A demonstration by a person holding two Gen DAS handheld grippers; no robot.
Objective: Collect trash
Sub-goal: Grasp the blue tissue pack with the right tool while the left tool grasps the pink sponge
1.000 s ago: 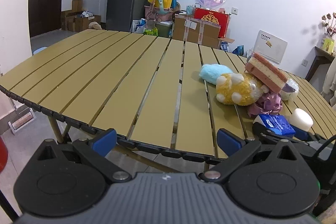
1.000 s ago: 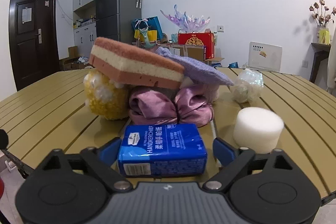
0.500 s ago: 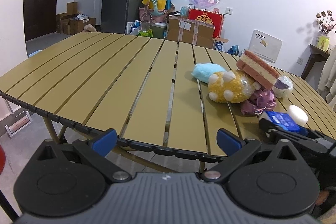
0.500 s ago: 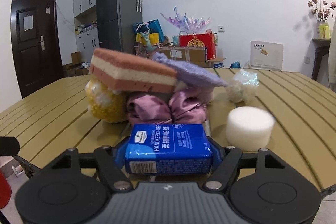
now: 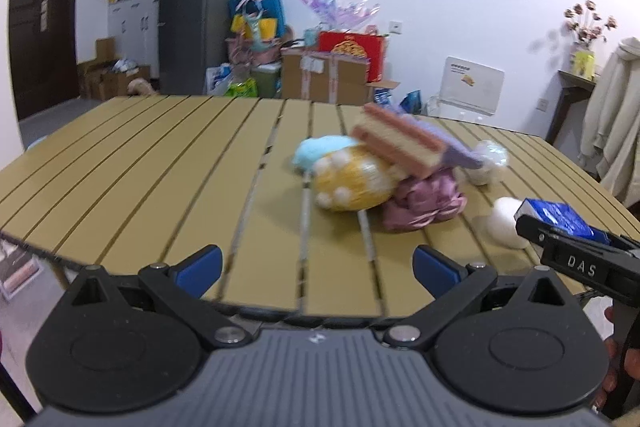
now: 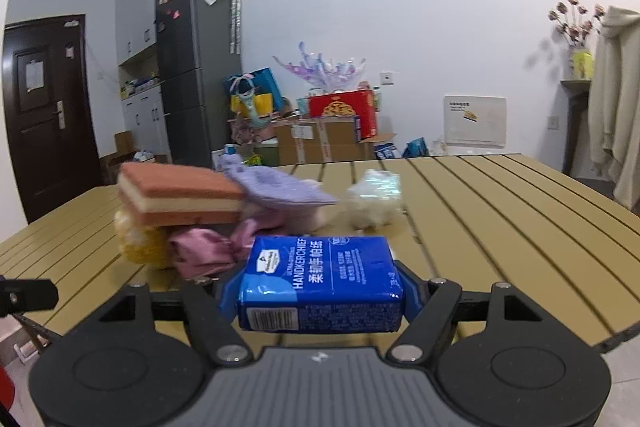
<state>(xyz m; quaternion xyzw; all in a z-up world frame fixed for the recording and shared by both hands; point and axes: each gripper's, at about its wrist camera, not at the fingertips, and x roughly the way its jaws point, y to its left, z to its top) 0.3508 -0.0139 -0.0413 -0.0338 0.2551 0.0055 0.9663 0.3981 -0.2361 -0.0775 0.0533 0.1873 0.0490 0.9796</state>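
My right gripper is shut on a blue handkerchief tissue pack, its blue pads pressing both ends, and holds it just above the slatted table. The left wrist view shows that pack and the right gripper at the right edge. My left gripper stands open over the table's near edge with nothing between its fingers. Behind lies a pile: a pink and cream sponge, a yellow plush ball, a pink satin bow and a crumpled clear wrap.
A white foam cylinder sits on the table just beside the held pack. A light blue plush lies behind the yellow ball. Boxes, bags and a fridge stand along the far wall. A coat hangs at the right.
The right gripper's jaws closed on the tissue pack, then raised it and drew it back; the foam cylinder left the right view. The left gripper shifted toward the pile, still open.
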